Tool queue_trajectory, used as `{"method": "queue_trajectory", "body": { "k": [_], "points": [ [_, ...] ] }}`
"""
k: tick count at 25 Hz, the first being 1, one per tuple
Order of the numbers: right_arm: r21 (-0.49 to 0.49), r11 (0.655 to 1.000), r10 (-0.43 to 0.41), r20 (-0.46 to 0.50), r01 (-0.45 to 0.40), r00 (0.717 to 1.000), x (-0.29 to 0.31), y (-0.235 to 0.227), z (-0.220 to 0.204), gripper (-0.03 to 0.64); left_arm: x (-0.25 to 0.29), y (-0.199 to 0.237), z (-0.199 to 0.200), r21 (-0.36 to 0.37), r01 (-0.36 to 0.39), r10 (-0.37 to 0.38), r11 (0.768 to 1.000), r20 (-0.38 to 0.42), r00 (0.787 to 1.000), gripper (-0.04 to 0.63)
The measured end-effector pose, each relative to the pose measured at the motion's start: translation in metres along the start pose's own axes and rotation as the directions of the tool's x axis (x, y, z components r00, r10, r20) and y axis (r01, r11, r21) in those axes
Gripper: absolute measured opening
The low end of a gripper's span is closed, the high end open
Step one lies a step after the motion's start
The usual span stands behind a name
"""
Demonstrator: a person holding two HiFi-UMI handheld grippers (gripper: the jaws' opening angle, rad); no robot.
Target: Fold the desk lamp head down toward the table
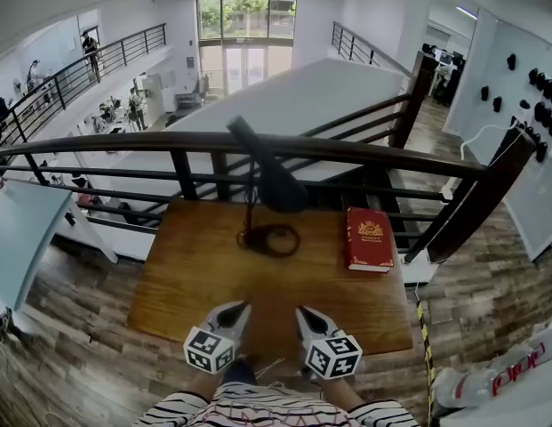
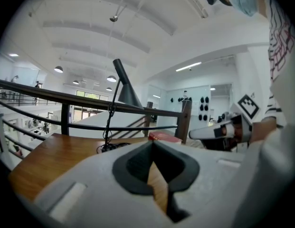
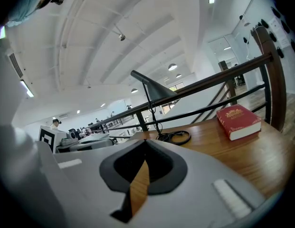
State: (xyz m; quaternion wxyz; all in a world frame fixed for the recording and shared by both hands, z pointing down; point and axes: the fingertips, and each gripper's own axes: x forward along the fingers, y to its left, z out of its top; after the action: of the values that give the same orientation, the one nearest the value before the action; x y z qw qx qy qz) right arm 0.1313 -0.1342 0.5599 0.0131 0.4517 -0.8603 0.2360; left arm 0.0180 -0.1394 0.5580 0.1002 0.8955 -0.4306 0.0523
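The black desk lamp (image 1: 277, 183) stands at the far edge of the wooden table (image 1: 191, 278), its head high above the table top. A red book (image 1: 369, 238) lies on the table beside it. The left gripper (image 1: 241, 309) and right gripper (image 1: 302, 311) are over the table's near edge, both pressed tight together with nothing inside.

lamp (image 1: 277, 183): on table (image 1: 191, 283), rear | book (image 1: 369, 238): right of lamp (railing (image 1: 364, 152) behind)

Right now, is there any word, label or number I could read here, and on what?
Nothing reads clearly.
Red book: gold emblem and lettering, too small to read.
White object on the floor: red lettering, too blurred to read.
Left gripper and right gripper cubes: square patterns, no words.
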Motion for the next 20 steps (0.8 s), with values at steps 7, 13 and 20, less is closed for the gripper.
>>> {"method": "queue_trajectory", "body": {
  "k": [7, 13, 20],
  "points": [
    [-0.028, 1.000, 0.006, -0.019, -0.007, 1.000, 0.000, 0.005, -0.009, 0.002, -0.010, -0.001, -0.009, -0.014, -0.013, 0.013, 1.000, -0.003, 1.000, 0.002],
    [-0.038, 0.999, 0.006, -0.020, -0.007, 1.000, 0.004, 0.005, -0.006, 0.002, -0.010, 0.002, -0.007, -0.020, -0.020, 0.021, 1.000, 0.008, 1.000, 0.002],
    [-0.038, 0.999, 0.001, -0.021, -0.002, 1.000, 0.009, 0.002, -0.004, 0.002, -0.007, 0.007, -0.008, -0.025, -0.020, 0.020, 0.999, 0.007, 1.000, 0.002]
  ]
}}
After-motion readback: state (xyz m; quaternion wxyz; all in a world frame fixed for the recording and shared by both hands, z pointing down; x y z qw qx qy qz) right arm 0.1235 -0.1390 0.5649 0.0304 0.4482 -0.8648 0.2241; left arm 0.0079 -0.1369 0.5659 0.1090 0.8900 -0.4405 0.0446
